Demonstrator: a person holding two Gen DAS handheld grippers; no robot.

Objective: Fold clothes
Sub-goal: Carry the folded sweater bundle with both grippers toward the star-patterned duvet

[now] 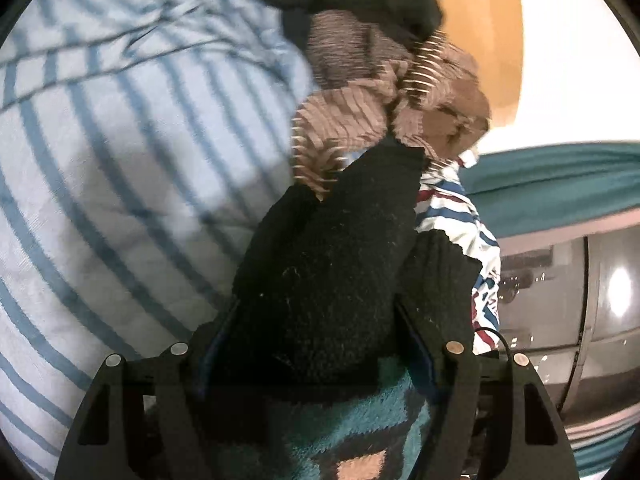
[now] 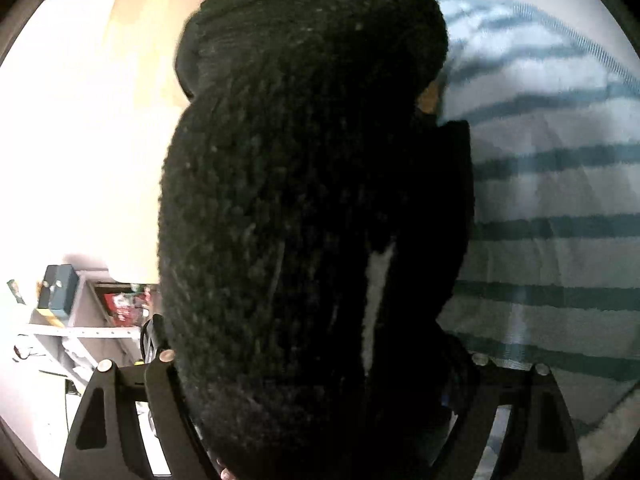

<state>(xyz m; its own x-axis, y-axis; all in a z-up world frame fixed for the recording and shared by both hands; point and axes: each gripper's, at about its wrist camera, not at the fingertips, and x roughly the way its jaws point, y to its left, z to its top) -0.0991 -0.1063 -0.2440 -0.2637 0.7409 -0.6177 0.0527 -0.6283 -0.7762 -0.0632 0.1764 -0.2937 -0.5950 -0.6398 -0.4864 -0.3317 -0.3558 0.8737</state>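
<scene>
A black knitted garment with teal and tan patches [image 1: 320, 280] fills the lower middle of the left wrist view. My left gripper [image 1: 316, 320] is shut on it, and the cloth bunches up between the fingers. The same black knit [image 2: 300, 200] covers most of the right wrist view, and my right gripper [image 2: 320, 380] is shut on it, with its fingertips hidden by the cloth. A brown striped garment [image 1: 360, 92] hangs beyond the black knit in the left wrist view. A white cloth with red and blue stripes [image 1: 460, 216] lies beside it.
A pale blue and white striped sheet [image 1: 120, 160] lies to the left; it also shows in the right wrist view [image 2: 560, 200]. A teal cloth [image 1: 560, 184] and a glossy grey surface [image 1: 560, 300] are at right. Shelves with boxes [image 2: 80, 312] stand at lower left.
</scene>
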